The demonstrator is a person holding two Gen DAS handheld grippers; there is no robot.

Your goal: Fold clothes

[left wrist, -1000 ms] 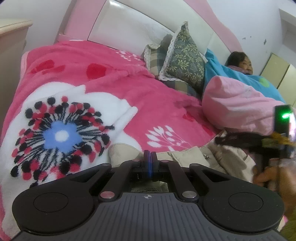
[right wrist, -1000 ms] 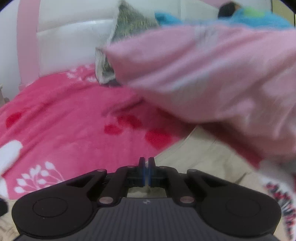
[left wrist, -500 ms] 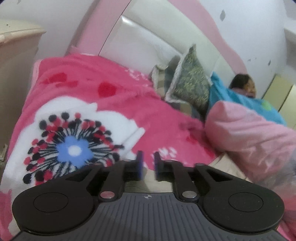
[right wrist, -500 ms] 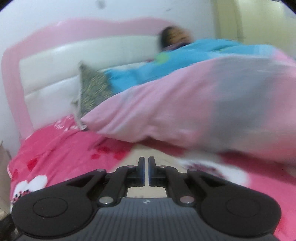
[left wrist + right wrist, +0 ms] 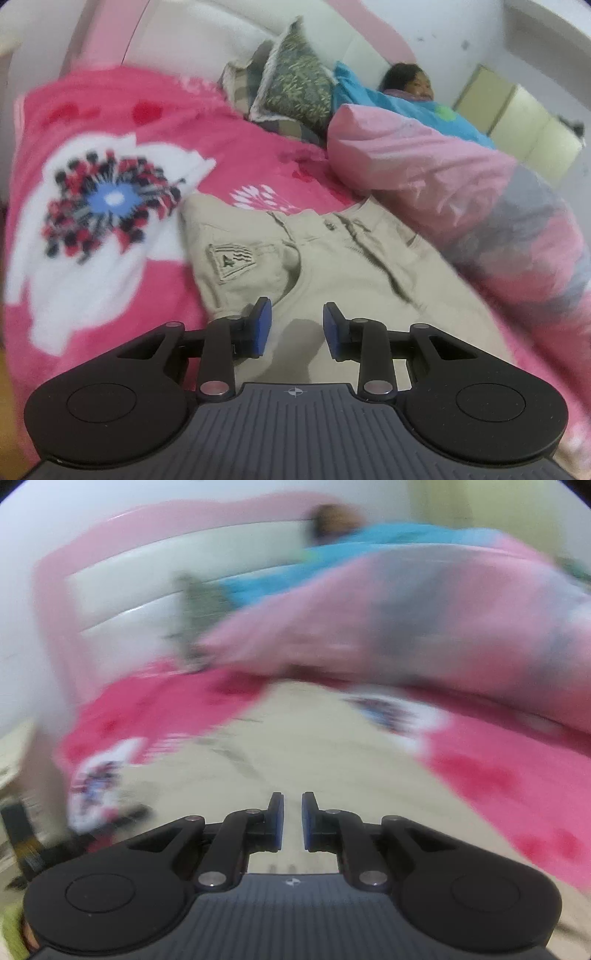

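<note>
**Both claws letting go, trousers lying flat**

Since 0.5 s ago, left gripper (image 5: 297,325) is spreading from a narrow gap to wide, w/ beige trousers (image 5: 332,254) now showing ahead of it; right gripper (image 5: 292,819) is parting from nearly closed to a narrow gap. Neither is holding anything.

Trousers are lying on the pink blanket (image 5: 110,125), starting under the left fingers and running ahead; waistband & button are sitting ahead-right, pocket patch (image 5: 231,258) ahead-left. Pink quilt (image 5: 424,162) is bunching to the right, 2 pillows (image 5: 295,85) beyond. Right view is blurring badly: beige cloth (image 5: 295,746) is spreading ahead of the right fingers, quilt (image 5: 406,620) lying beyond it.
</note>
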